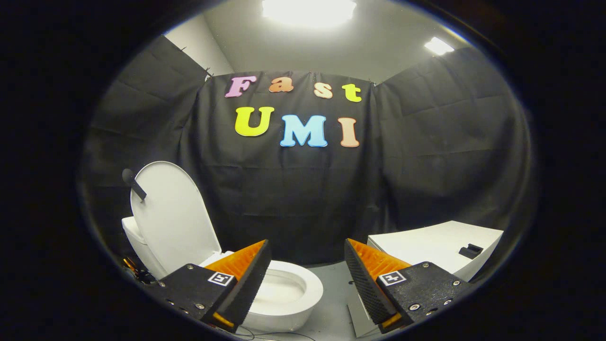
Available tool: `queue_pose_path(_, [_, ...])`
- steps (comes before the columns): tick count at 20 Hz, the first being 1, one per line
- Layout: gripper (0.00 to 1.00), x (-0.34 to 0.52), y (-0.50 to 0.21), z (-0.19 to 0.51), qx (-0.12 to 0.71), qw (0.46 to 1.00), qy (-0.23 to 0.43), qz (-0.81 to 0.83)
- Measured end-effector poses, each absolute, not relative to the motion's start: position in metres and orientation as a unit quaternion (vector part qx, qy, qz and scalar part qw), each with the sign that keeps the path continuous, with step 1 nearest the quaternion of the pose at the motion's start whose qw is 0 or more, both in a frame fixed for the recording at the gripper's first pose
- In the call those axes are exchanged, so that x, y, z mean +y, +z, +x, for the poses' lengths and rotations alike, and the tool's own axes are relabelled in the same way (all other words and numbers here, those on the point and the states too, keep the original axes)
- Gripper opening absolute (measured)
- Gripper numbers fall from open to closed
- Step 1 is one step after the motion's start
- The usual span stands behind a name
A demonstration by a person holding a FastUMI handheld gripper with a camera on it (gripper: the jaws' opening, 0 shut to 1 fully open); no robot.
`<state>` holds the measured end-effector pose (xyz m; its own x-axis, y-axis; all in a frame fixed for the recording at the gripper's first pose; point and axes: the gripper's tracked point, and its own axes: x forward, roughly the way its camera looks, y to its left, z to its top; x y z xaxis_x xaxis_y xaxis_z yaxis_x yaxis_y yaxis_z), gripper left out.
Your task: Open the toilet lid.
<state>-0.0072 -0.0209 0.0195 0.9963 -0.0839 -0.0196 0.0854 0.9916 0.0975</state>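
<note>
A white toilet (289, 293) stands on the floor, partly behind my left finger. Its lid (173, 215) is raised upright and leans back against the tank (135, 239), with a small dark handle (133, 183) sticking out near its top edge. The bowl and seat rim lie just beyond the left fingertip. My gripper (307, 258) is open, its two fingers spread wide with nothing between them. It hovers apart from the lid, to the right of it and nearer to me.
A white box-like counter (435, 246) stands beyond the right finger, with a small dark object (471, 250) on top. Black cloth walls the booth behind the toilet. Grey floor (331, 303) shows between the fingers. Some cables (135, 270) lie by the toilet base.
</note>
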Motion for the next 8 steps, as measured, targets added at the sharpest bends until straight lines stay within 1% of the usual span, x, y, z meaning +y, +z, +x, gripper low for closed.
queue_pose_path(8, [0.95, -0.0239, 0.0166, -0.0076, 0.007, 0.997, -0.049, 0.052])
